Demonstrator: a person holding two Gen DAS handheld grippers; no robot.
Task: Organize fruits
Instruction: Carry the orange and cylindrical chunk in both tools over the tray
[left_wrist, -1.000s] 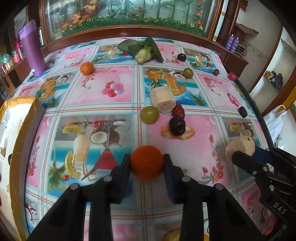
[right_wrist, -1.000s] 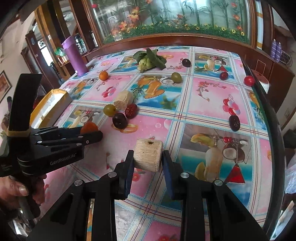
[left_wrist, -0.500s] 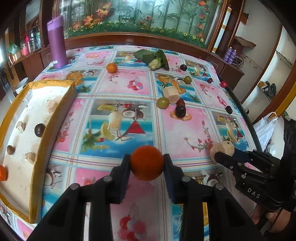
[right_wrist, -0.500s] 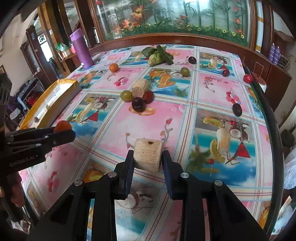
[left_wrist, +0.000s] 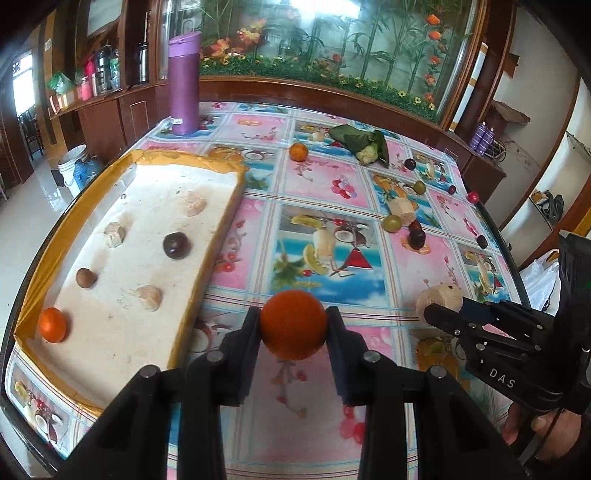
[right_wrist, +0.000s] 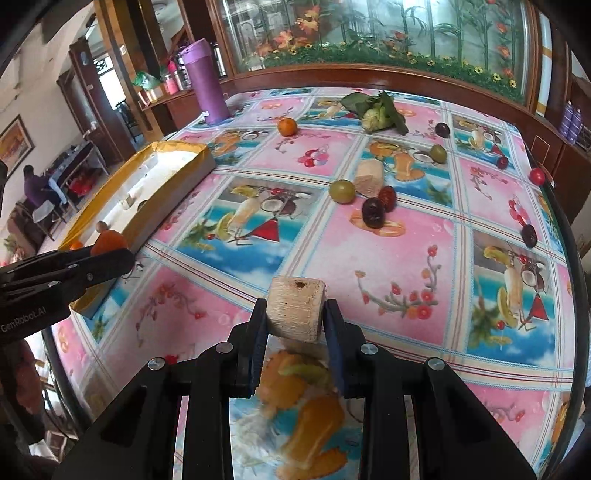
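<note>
Tray (left_wrist: 207, 254) at table's left, we head there w/ both loads. Left gripper (left_wrist: 293, 325) clamped on orange (left_wrist: 293, 323); right gripper (right_wrist: 295, 314) clamped on pale cylinder chunk (right_wrist: 297, 308), both above cloth. We'd clear yellow rim, set each in bare spot, then release.

Tray (left_wrist: 221, 192) nearer, now beside the held orange (left_wrist: 293, 324).

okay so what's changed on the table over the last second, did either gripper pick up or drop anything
Nothing was picked up or dropped. The left gripper still clamps the orange and has carried it left toward the tray, now fully in its view. The right gripper still clamps the tan cylinder and has followed leftward. The loose fruit on the tablecloth stayed put.
</note>
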